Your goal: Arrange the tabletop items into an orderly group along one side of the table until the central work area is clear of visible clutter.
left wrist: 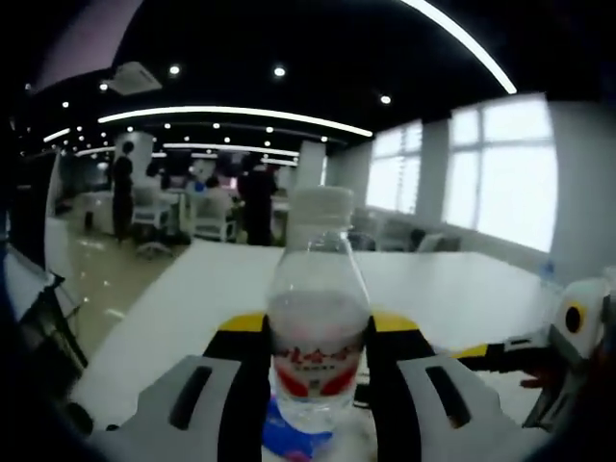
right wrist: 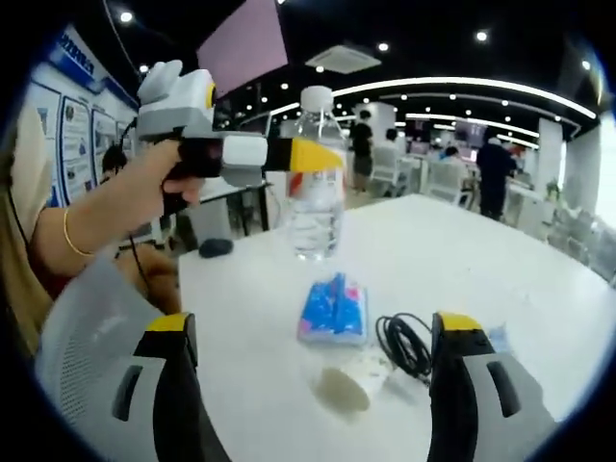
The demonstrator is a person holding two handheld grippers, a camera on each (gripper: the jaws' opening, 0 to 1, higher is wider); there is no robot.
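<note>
**Left tongs have the water bottle, right tongs are just waiting over the mess**

Left tongs are pinching the water bottle around its lower half, one jaw on each side of the label, and the bottle stands upright between them. In the right gripper view the same tongs come in from the left with a hand on the grip, and the bottle looks lifted clear of the white table. I'd guess it's being carried off to one side, and held upright so it doesn't slip out.

Right tongs are spread wide and holding nothing, touching nothing that I can make out. Between the jaws, ahead of the tips, sits the rest of the clutter: a blue tissue pack furthest out, a paper cup lying on its side closer in, and a coiled black cable just beside the right jaw. A dark mouse-shaped thing sits further off to the left, near the table edge.

Judging by that pile, the middle still needs most of its clearing. The cup looks light, so it'll probably roll if nudged.
</note>
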